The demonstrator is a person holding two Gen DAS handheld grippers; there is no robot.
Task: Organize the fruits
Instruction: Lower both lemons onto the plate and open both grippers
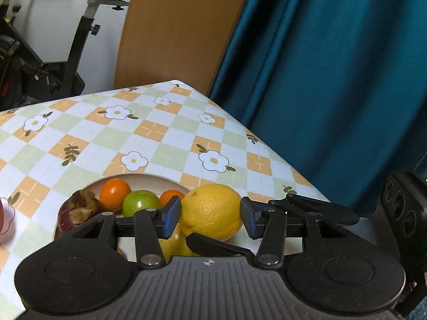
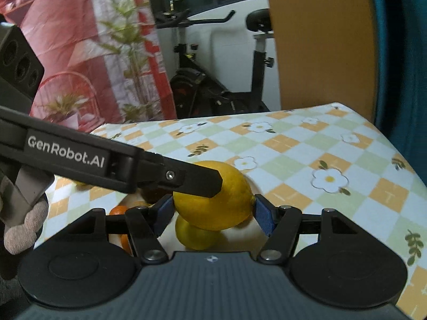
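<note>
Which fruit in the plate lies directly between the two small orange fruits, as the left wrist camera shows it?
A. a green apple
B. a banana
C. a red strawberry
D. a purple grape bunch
A: in the left wrist view the green apple sits in the plate with one small orange fruit to its left and another to its right.
</note>
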